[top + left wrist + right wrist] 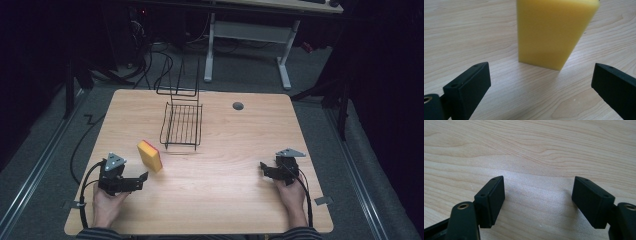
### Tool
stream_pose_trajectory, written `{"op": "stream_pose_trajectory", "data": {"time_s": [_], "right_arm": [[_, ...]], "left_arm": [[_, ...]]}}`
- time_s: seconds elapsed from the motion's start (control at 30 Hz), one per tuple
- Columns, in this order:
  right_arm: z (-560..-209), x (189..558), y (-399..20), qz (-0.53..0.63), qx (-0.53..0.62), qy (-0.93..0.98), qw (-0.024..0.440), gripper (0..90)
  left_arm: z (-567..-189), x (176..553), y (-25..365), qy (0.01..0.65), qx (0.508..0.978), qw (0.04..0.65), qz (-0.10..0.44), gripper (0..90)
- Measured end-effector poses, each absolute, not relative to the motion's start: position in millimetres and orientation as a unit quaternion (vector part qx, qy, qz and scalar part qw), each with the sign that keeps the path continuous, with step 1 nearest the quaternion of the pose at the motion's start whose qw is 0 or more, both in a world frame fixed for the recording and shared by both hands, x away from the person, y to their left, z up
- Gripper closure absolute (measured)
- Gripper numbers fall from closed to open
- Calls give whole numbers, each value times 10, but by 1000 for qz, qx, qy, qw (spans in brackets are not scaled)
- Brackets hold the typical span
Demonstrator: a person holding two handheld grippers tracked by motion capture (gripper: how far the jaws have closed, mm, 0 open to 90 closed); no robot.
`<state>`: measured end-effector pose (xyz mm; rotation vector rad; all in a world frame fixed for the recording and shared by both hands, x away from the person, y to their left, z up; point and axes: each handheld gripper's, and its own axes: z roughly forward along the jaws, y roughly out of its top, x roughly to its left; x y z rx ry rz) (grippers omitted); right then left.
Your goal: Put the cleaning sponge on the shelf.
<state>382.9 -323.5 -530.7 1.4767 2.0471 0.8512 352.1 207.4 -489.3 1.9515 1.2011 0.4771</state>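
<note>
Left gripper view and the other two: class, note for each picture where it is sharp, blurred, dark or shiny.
High view: the wooden table is lit, the room around it nearly black. Left gripper view: the yellow sponge looks soft-edged and throws a faint shadow at its base; the wood grain is crisper. Right gripper view: a pale sheen lies on the wood between the jaws.

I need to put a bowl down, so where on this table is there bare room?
The widest bare stretch of table lies between the left gripper and right gripper. The right side, from the round hole down to the right gripper, is also bare. It is tighter around the yellow sponge, wire rack and left gripper.
</note>
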Motion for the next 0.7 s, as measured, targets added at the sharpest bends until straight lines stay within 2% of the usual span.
{"op": "stream_pose_trajectory", "data": {"time_s": [0.7], "right_arm": [[-5307, 3829, -3236, 310, 538, 747, 236, 268]], "left_arm": [[-4851, 3722, 1881, 466, 770, 395, 183, 2]]}}
